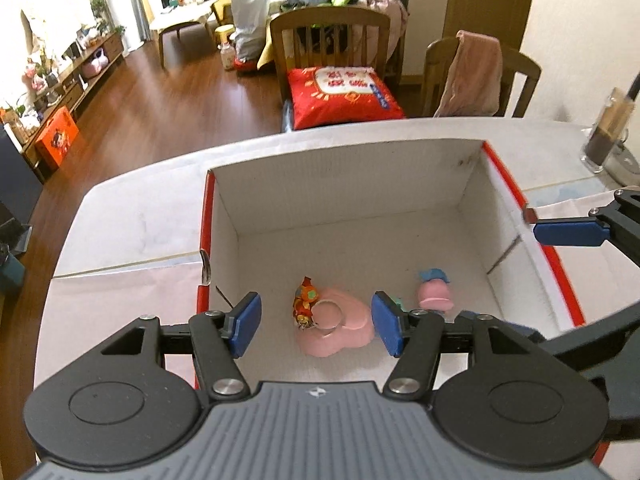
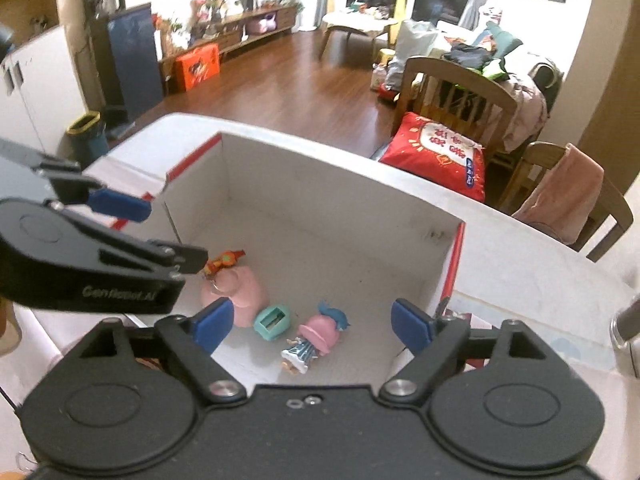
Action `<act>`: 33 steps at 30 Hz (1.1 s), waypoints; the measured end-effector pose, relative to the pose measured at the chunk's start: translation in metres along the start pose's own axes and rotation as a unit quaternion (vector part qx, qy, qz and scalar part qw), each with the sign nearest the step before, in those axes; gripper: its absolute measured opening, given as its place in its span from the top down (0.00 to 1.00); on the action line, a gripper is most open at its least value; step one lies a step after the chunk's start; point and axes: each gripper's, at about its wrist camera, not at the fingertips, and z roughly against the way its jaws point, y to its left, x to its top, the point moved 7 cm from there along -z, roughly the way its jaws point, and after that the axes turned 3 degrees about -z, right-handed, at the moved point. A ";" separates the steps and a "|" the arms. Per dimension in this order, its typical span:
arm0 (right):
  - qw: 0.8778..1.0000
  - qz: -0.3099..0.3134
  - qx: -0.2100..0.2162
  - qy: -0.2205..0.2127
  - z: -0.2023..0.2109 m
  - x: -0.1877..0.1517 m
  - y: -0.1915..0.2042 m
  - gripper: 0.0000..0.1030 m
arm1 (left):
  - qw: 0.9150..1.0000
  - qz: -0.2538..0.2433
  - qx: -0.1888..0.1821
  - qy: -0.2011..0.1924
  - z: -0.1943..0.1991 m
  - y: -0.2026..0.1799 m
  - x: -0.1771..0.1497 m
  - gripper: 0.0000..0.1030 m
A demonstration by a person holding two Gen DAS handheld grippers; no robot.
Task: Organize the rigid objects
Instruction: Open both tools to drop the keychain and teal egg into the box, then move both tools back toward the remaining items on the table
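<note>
A white cardboard box with red edges (image 1: 400,168) (image 2: 320,184) stands open on the table. Inside lie a pink heart-shaped piece (image 1: 344,330) (image 2: 244,292) with an orange keychain toy (image 1: 306,298) (image 2: 224,260) and its ring on top, a teal sharpener (image 2: 273,321), and a figurine with a pink hat and blue hair (image 1: 434,290) (image 2: 316,336). My left gripper (image 1: 316,326) is open and empty above the heart piece. My right gripper (image 2: 312,326) is open and empty above the sharpener and figurine; one blue finger of it (image 1: 568,232) shows over the box's right wall.
The box sits on a white table (image 1: 132,216) (image 2: 528,264). A glass jar with dark contents (image 1: 608,132) stands at the far right. Wooden chairs (image 1: 332,40), one with a red cushion (image 1: 344,96) (image 2: 436,156), stand behind the table.
</note>
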 end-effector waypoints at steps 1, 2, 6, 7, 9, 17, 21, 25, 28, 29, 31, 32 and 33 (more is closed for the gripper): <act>1.000 -0.005 0.000 -0.005 0.005 -0.001 0.000 0.15 | 1.000 -0.002 -0.001 -0.004 0.004 0.000 -0.001 0.41; 1.000 -0.009 0.000 -0.008 0.009 -0.001 0.000 0.14 | 1.000 -0.001 -0.002 -0.009 0.009 -0.001 -0.002 0.40; 0.999 -0.025 -0.001 -0.025 0.025 -0.005 0.004 0.08 | 1.000 0.004 -0.009 -0.028 0.029 0.003 -0.008 0.33; 0.999 -0.029 -0.001 -0.027 0.028 -0.006 0.006 0.08 | 0.999 0.004 -0.010 -0.032 0.034 0.004 -0.010 0.32; 0.999 -0.033 0.001 -0.034 0.038 -0.009 0.010 0.05 | 0.999 0.007 -0.011 -0.037 0.042 0.006 -0.013 0.32; 0.997 -0.038 -0.002 -0.062 0.073 -0.027 0.034 0.01 | 0.998 0.009 -0.008 -0.062 0.077 0.015 -0.033 0.24; 0.996 -0.041 -0.005 -0.074 0.090 -0.039 0.048 0.01 | 0.997 0.012 -0.010 -0.070 0.093 0.020 -0.047 0.24; 0.996 -0.046 -0.002 -0.078 0.105 -0.052 0.060 0.01 | 0.997 0.017 -0.014 -0.076 0.106 0.025 -0.063 0.24; 0.996 -0.045 -0.002 -0.081 0.115 -0.061 0.068 0.01 | 0.997 0.018 -0.017 -0.079 0.117 0.026 -0.076 0.24; 0.996 -0.045 -0.002 -0.082 0.118 -0.064 0.070 0.01 | 0.996 0.017 -0.019 -0.080 0.121 0.026 -0.081 0.24; 0.996 -0.045 -0.002 -0.082 0.124 -0.072 0.075 0.01 | 0.996 0.016 -0.022 -0.081 0.128 0.026 -0.090 0.24; 0.996 -0.045 -0.001 -0.082 0.126 -0.076 0.078 0.01 | 0.996 0.017 -0.024 -0.082 0.131 0.026 -0.094 0.24; 0.996 -0.045 -0.001 -0.083 0.129 -0.080 0.080 0.01 | 0.996 0.017 -0.028 -0.082 0.133 0.025 -0.099 0.24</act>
